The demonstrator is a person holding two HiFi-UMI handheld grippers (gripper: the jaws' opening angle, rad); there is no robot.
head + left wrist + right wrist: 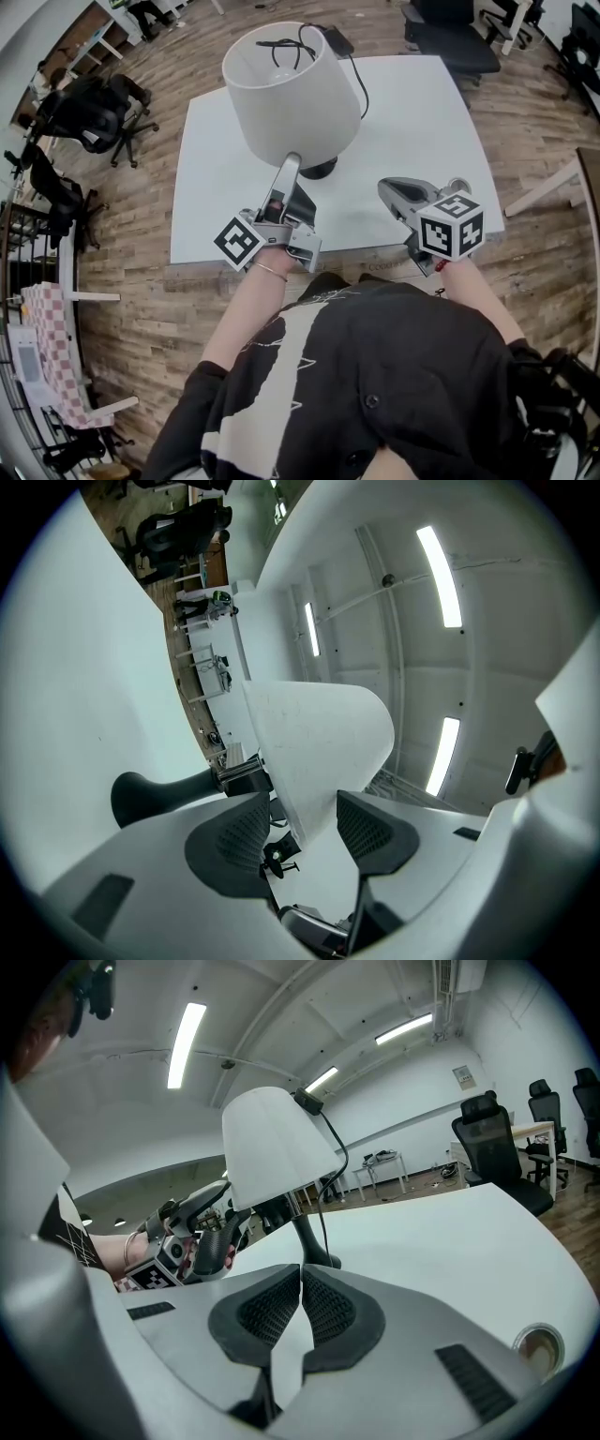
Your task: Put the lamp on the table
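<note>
The lamp stands upright on the white table [422, 122]: a white shade [291, 89] over a black base [320, 170]. Its black cord [328, 39] trails across the far side. My left gripper [289, 169] is open at the shade's lower front rim. In the left gripper view the shade's wall [319, 742] passes between the spread pads [230, 841] with a gap on one side, and the black base [141, 797] is beyond. My right gripper [392, 190] is shut and empty, to the right of the lamp. The right gripper view shows the shade [272, 1147], base [314, 1260] and left gripper [202, 1227].
The table's front edge [281, 253] runs just under both grippers. Black office chairs stand behind the table [455, 42] and to the left [94, 112] on the wood floor. More chairs [492, 1138] and desks line the far wall.
</note>
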